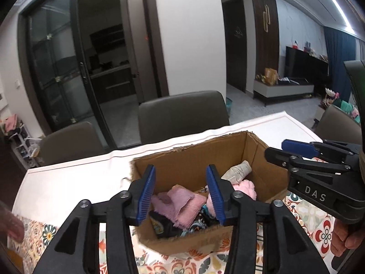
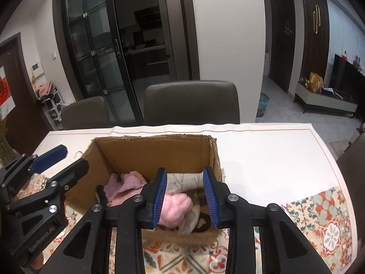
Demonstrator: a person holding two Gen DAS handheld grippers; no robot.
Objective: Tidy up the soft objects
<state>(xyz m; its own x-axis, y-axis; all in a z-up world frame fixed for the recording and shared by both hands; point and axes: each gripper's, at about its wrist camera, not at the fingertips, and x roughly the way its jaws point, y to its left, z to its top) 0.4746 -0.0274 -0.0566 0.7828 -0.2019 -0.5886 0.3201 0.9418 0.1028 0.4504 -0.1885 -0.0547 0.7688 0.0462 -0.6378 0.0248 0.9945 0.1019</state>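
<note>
An open cardboard box (image 1: 194,157) (image 2: 146,153) sits on the table and holds several soft items: a lilac towel (image 1: 182,205), a fluffy pink piece (image 1: 246,188) (image 2: 175,207), a rolled grey-white cloth (image 1: 237,170) (image 2: 182,181) and dark patterned fabric (image 1: 166,227). My left gripper (image 1: 181,196) hovers open and empty over the box's near side. My right gripper (image 2: 186,197) is open and empty above the box's right part; it also shows in the left wrist view (image 1: 289,150). The left gripper shows at the left of the right wrist view (image 2: 61,157).
The table has a white top (image 2: 262,157) and a floral patterned cloth (image 2: 319,214) along the near edge. Two grey chairs (image 2: 191,101) (image 2: 84,111) stand at the far side. A glass sliding door is behind them.
</note>
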